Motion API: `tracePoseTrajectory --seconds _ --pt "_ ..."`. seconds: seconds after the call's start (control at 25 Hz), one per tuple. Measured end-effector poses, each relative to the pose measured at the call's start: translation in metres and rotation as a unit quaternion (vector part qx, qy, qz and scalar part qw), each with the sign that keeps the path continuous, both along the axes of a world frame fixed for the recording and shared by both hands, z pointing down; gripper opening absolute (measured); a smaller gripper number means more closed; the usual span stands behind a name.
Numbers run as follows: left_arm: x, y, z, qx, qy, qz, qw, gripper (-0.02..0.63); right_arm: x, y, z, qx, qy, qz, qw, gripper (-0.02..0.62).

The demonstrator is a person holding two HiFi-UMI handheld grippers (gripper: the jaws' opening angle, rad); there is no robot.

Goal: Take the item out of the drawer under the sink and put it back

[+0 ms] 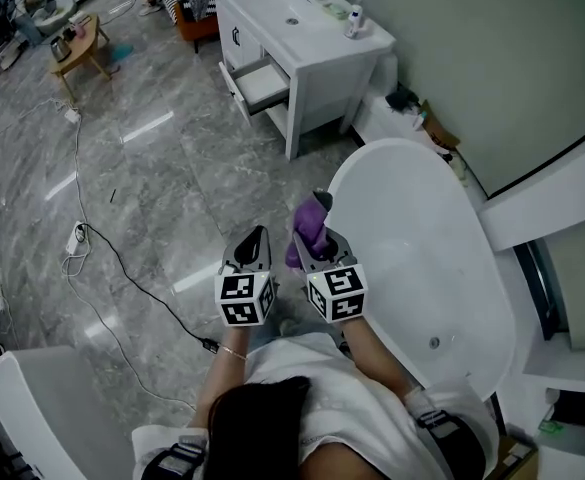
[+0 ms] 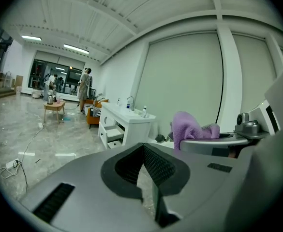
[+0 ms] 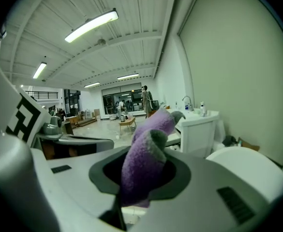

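A purple plush item [image 1: 308, 226] stands up between the jaws of my right gripper [image 1: 319, 244], which is shut on it; in the right gripper view the plush [image 3: 145, 161] fills the gap of the gripper [image 3: 142, 180]. My left gripper [image 1: 255, 238] hangs just to its left with its jaws shut and nothing in them, the pads meeting [image 2: 142, 149]. Both are held above the floor, far from the white sink cabinet [image 1: 312, 43]. The cabinet's drawer [image 1: 260, 84] stands pulled out. The left gripper view shows the plush [image 2: 192, 128] and the open drawer [image 2: 113, 132].
A white bathtub [image 1: 427, 268] lies close on the right. A black cable [image 1: 107, 258] with a power strip runs over the grey marble floor to the left. A small wooden table [image 1: 80, 48] stands far back left. Bottles sit on the cabinet top.
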State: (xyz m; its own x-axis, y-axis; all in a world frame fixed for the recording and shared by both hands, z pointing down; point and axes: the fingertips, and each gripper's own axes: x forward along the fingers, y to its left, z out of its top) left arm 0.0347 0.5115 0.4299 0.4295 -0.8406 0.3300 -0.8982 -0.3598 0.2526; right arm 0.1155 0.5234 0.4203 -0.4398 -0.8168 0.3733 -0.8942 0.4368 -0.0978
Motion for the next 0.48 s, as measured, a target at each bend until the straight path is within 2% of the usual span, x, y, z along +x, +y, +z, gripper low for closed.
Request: tracePoseTrajectory --seconds 0.48 --pt "-0.024 -0.088 0.002 -0.001 0.003 0.031 0.9995 0.003 -0.024 -0.078 0.0 -0.002 0.012 0.036 0.999 0.1"
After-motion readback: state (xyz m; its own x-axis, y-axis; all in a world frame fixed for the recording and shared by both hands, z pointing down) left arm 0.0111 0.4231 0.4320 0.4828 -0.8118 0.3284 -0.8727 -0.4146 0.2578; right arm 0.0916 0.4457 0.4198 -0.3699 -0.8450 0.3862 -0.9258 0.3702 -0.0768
